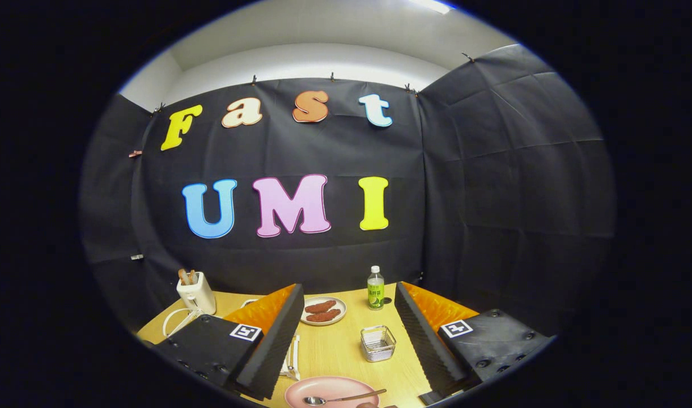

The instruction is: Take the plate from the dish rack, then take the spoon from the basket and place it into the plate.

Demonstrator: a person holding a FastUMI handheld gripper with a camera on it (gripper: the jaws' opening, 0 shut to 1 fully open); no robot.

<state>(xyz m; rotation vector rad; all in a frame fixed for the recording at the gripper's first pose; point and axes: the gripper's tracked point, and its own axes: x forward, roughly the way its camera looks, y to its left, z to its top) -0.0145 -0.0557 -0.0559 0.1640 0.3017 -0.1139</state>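
Observation:
A pink plate lies on the wooden table low between my two fingers. A metal spoon with a dark handle rests on it, bowl to the left. The small wire basket stands beyond the plate, nearer my right finger, and looks empty. A white dish rack shows partly behind my left finger. My gripper hangs above the table, its fingers spread wide apart and holding nothing.
A grey plate with two brown sausages sits farther back. A green-labelled bottle stands behind the basket. A white toaster with bread and its cord is at the back left. Black cloth walls close the booth.

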